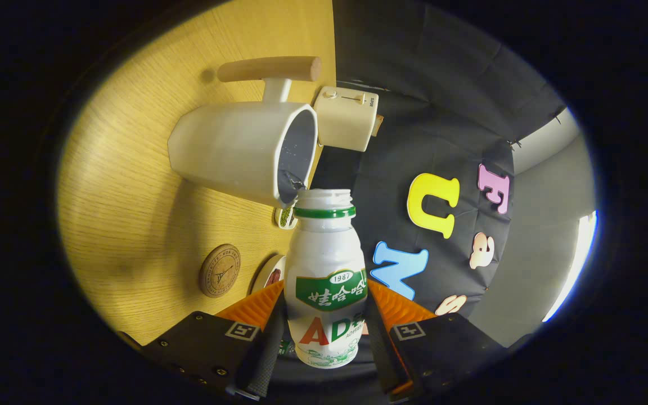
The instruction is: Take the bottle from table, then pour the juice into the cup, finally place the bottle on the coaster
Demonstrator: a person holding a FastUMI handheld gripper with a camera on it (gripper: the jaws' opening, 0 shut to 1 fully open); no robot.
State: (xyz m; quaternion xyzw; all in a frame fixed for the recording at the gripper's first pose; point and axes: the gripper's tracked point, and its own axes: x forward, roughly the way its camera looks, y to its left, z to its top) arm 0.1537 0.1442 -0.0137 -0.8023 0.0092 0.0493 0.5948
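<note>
**Bottle tipped at cup mouth, held in the fingers**

I see the hand-held gripper (325,332) clamped on the bottle (325,270), one finger pressing each side of its lower body, label facing the camera. Bottle has no cap on; green ring under the open neck. View is rolled sideways, so the counter (127,185) reads as a wooden wall beside the bottle, and the booth's black cloth wall (442,112) sits on the other side.

Bottle mouth is right at the rim of the cup (245,149), just beyond the fingers. Cup is white with a grey inside and a stub carrying a wooden handle (269,68). I can make out a little something at the cup's lip next to the bottle mouth, can't tell if it's liquid.

Round cork coaster (220,270) lies on the counter, near the fingers, apart from the cup, nothing on it. Cream box with a knob and slider (346,117) stands just past the cup at the counter edge. Small green-filled dish (286,216) peeks out behind the bottle neck, and another round white thing (269,274) is partly hidden by the bottle body, can't identify it
</note>
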